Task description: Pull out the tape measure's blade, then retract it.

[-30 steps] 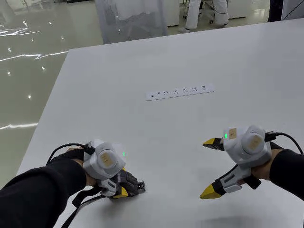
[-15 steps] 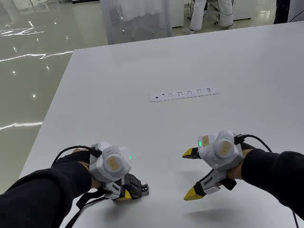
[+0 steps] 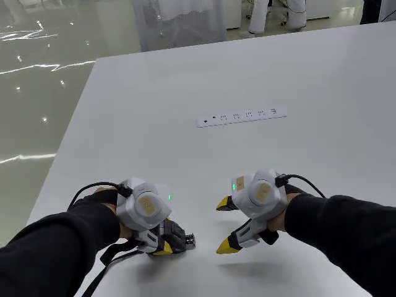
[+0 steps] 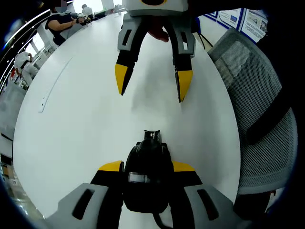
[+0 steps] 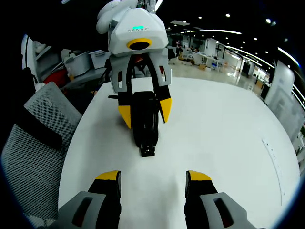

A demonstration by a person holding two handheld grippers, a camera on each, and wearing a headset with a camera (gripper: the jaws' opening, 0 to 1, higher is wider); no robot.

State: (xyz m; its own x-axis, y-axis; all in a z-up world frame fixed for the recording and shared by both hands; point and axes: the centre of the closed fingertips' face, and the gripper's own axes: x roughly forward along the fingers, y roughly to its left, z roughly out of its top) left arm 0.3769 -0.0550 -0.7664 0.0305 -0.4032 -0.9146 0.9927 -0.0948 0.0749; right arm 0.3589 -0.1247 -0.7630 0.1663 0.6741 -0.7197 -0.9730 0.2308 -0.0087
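A broad white desk (image 3: 185, 93) stretches away, its top matte and plain. Midway across it lies a long white power strip (image 3: 242, 116), flat and roughly parallel to the far edge, its row of sockets facing up. Left of the desk a glossy pale floor (image 3: 37, 74) carries bright streaks of reflected light. Beyond the far edge stands what may be a grey mesh chair back (image 3: 179, 21), too blurred to be sure, and near it the white-trousered legs of a person (image 3: 260, 15). In the left gripper view a grey mesh office chair (image 4: 259, 119) sits just beside the desk's edge, with blue-framed posters (image 4: 238, 16) on the wall behind it.
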